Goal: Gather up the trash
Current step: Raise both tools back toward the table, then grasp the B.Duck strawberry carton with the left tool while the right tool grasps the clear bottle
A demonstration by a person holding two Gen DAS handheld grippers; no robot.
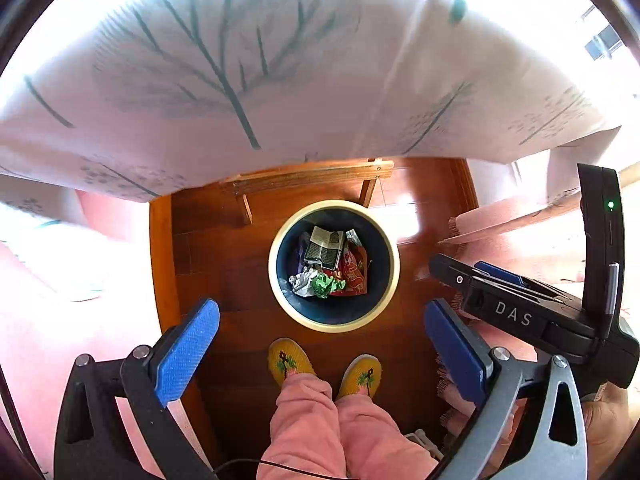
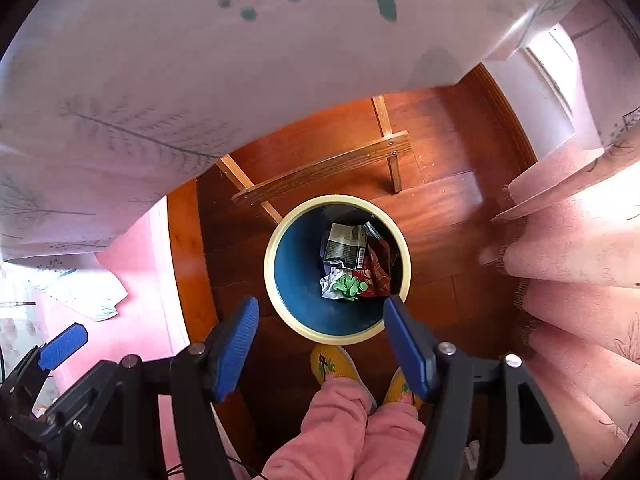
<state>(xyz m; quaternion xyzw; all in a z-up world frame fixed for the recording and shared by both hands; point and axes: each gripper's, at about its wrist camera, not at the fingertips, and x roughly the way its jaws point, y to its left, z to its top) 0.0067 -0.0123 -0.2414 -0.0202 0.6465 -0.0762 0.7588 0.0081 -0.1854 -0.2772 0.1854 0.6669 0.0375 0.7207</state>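
A round blue trash bin with a cream rim [image 1: 276, 288] [image 2: 272, 280] stands on the wooden floor below both grippers. Inside lie a printed wrapper [image 1: 326, 246] [image 2: 346, 248], a red packet [image 1: 354, 274] [image 2: 378, 270], a crumpled green paper [image 1: 326, 285] [image 2: 349, 286] and a crumpled white paper [image 1: 302, 282] [image 2: 329, 284]. My left gripper [image 1: 320, 344] is open and empty, high above the bin. My right gripper [image 2: 320, 340] is open and empty above the bin; its body [image 1: 516, 312] shows in the left wrist view, at right.
A table with a leaf-print cloth [image 1: 248, 80] [image 2: 200, 80] overhangs the far side; its wooden legs and crossbar [image 1: 308, 178] [image 2: 320, 168] stand behind the bin. The person's yellow slippers [image 1: 288, 360] [image 2: 332, 362] and pink trousers are just in front. Pink fabric lies left and right [image 2: 580, 260].
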